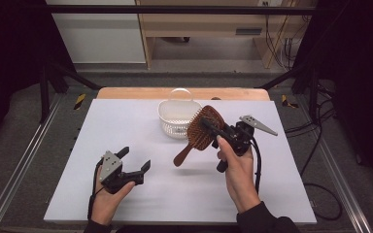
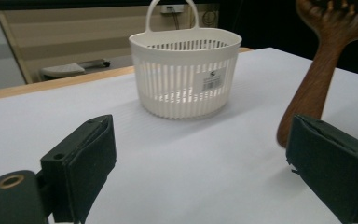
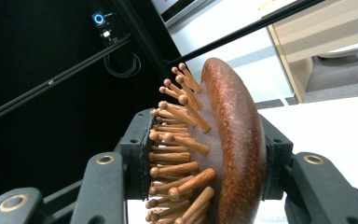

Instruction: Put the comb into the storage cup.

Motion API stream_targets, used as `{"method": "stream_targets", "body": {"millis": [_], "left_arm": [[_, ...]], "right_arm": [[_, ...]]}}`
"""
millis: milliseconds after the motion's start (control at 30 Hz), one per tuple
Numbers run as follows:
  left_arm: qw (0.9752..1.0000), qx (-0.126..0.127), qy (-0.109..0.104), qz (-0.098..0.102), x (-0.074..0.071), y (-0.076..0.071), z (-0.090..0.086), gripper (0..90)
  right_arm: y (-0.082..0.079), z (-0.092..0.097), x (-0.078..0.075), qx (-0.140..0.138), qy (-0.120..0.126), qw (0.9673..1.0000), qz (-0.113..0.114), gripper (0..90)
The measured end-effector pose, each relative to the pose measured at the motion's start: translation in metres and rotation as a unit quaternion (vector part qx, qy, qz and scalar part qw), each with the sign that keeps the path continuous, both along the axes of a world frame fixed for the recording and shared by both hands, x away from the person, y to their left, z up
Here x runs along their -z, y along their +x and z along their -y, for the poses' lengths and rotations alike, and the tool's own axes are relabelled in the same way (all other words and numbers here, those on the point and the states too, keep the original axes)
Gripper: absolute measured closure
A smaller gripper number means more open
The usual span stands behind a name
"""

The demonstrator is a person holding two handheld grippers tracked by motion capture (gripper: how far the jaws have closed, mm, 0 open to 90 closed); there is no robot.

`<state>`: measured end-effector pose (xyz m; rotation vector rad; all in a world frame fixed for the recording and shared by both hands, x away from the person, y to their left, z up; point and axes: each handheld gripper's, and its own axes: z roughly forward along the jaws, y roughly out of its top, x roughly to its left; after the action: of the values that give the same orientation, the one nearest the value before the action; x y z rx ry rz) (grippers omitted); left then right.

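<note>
Above white table [image 1: 126, 126]: right gripper [image 1: 212, 127] clamps wooden hairbrush [image 1: 201, 131] by head, beside white basket [image 1: 175, 119]. Left gripper [image 1: 136, 162] near front edge, jaws apart, holding nothing.

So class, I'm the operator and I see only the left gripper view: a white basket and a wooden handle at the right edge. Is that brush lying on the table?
Observer: No. The right gripper holds the hairbrush in the air, handle hanging down.
Operator: Where does it grip?
Observer: On the brush head, one jaw on the bristles, one on the wooden back.
Operator: And my own gripper?
Observer: The left gripper is open, low over the white table, well short of the basket.
</note>
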<state>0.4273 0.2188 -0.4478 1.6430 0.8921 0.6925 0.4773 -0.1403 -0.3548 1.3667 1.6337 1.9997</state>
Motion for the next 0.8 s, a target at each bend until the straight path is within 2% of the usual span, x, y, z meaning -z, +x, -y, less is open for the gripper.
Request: {"method": "stream_targets", "body": {"millis": [167,467,667,800], "left_arm": [[0.9998,-0.016,-0.010,-0.003,0.004,-0.007,-0.014,7.8],[0.9992,-0.036,-0.015,-0.003,0.011,-0.020,-0.030,7.5],[0.9987,-0.045,-0.024,-0.003,0.015,-0.018,-0.037,5.8],[0.9981,-0.055,-0.025,-0.009,0.017,-0.017,-0.039,4.0]], "right_arm": [[0.002,0.004,-0.002,0.007,0.002,1.0000,0.001,49.5],[0.006,0.007,-0.007,0.017,-0.004,0.9998,0.003,49.6],[0.013,0.004,-0.019,0.022,-0.003,0.9997,0.006,49.5],[0.018,-0.001,-0.032,0.025,-0.001,0.9996,0.011,49.5]]}}
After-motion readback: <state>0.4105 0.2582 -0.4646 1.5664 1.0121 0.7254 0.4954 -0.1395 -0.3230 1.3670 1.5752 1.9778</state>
